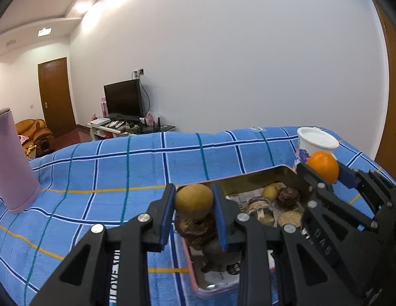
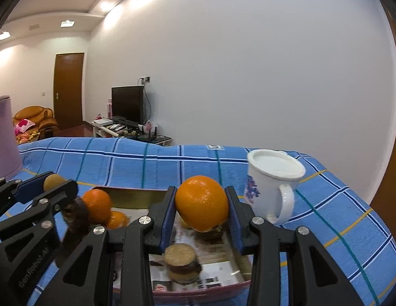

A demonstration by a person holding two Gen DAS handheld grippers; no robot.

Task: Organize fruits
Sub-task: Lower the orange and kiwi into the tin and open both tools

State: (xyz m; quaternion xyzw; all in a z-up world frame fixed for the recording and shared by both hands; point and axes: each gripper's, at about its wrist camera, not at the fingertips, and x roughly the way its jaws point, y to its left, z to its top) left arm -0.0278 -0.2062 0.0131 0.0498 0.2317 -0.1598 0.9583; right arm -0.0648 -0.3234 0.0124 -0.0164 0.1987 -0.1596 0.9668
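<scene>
My left gripper (image 1: 194, 201) is shut on a small tan round fruit (image 1: 194, 200), held above the near left corner of a pink-rimmed tin tray (image 1: 249, 176). My right gripper (image 2: 201, 204) is shut on an orange (image 2: 201, 202) over the same tray (image 2: 136, 193). In the tray lie dark brown round pieces (image 1: 287, 197), a small yellow fruit (image 1: 269, 192), tan cut discs (image 2: 180, 256) and two more oranges (image 2: 98, 205). In the left wrist view, the right gripper (image 1: 325, 170) with its orange (image 1: 323, 165) shows at the right. The left gripper (image 2: 53, 182) shows at the left of the right wrist view.
A blue checked cloth (image 1: 121, 178) covers the table. A white flowered mug (image 2: 272, 186) stands just right of the tray. A tall pink tumbler (image 1: 11, 160) stands at the far left. Beyond the table are a television stand, a brown armchair and a door.
</scene>
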